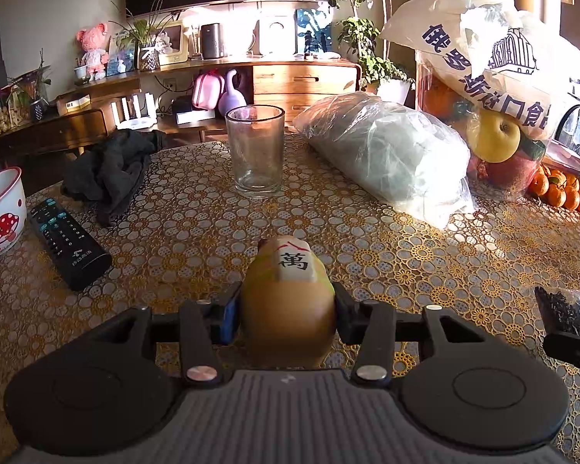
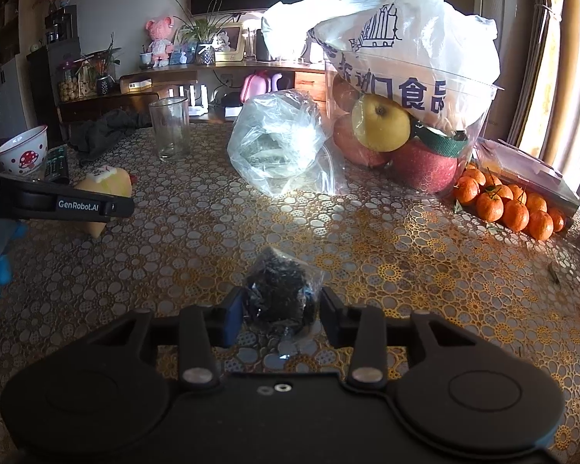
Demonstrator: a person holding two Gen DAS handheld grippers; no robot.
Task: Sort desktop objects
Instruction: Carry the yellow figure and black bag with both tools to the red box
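My left gripper [image 1: 286, 309] is shut on a yellow egg-shaped toy [image 1: 288, 309] with a white mahjong tile on top, held just above the patterned tablecloth. The toy also shows in the right wrist view [image 2: 110, 185], behind the left gripper's finger [image 2: 77, 205]. My right gripper [image 2: 280, 307] is shut on a small clear packet of black bits [image 2: 280, 294]. That packet shows at the right edge of the left wrist view [image 1: 564, 311]. An empty drinking glass [image 1: 255, 149] stands upright ahead of the left gripper.
A black remote [image 1: 67, 243] and a mushroom-print bowl [image 1: 0, 212] lie at the left. A dark cloth [image 1: 108, 170] lies behind them. A clear plastic bag [image 1: 390, 154], a bag of fruit [image 2: 402, 96] and several tangerines [image 2: 510, 205] fill the right side.
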